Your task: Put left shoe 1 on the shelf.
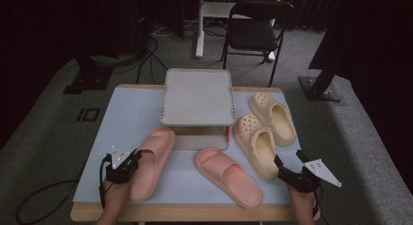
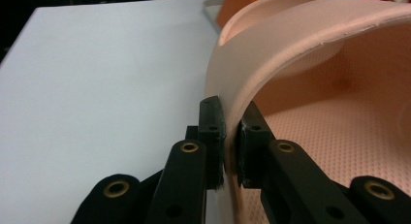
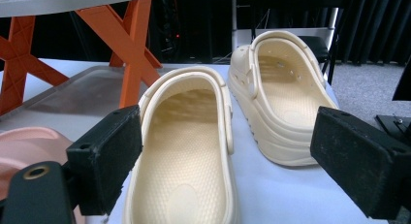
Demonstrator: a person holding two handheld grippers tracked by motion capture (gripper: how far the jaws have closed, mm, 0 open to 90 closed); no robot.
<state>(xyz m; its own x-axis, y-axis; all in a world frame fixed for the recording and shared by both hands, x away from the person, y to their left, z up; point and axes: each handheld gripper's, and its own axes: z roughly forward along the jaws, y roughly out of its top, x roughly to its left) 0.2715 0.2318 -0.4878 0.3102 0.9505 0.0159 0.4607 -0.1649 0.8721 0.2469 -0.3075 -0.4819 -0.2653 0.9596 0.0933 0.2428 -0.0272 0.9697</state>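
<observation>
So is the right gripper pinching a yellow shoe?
No, the right gripper has its jaws wide apart, and the near yellow clog lies between them untouched.
</observation>
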